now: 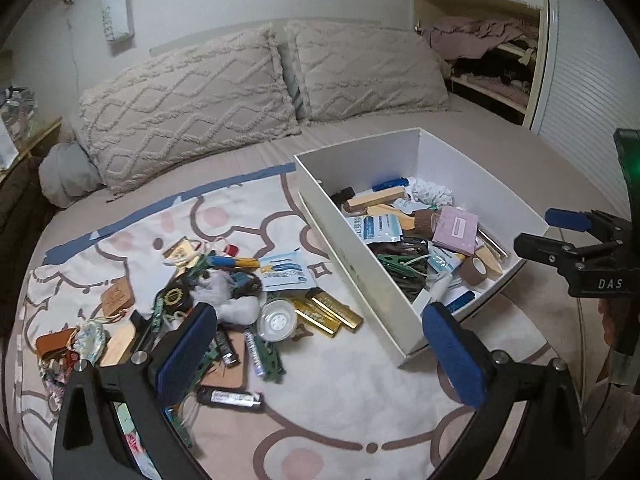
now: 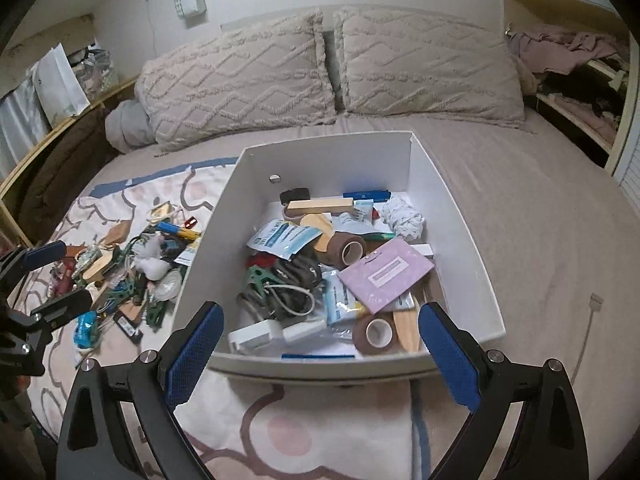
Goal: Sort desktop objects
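A pile of small objects lies on the patterned blanket (image 1: 340, 392): gold bars (image 1: 328, 314), a black battery (image 1: 230, 398), a white plush (image 1: 236, 300) and a mask packet (image 1: 284, 272). My left gripper (image 1: 320, 356) hovers open over the pile's near edge, holding nothing. The white box (image 2: 320, 364) holds several sorted items, among them a pink card (image 2: 386, 272), brown tape rolls (image 2: 346, 250), a white charger (image 2: 260, 334) and a wooden block (image 2: 320, 205). My right gripper (image 2: 322, 356) hangs open and empty above the box's near wall. The left gripper (image 2: 54, 280) also shows at the far left over the pile.
Everything rests on a bed. Two tufted pillows (image 2: 328, 64) lean at the headboard. An open shelf with clothes (image 2: 572, 64) stands at the right, a wooden rack with bags (image 2: 60, 80) at the left. Bare sheet (image 2: 540, 220) lies right of the box.
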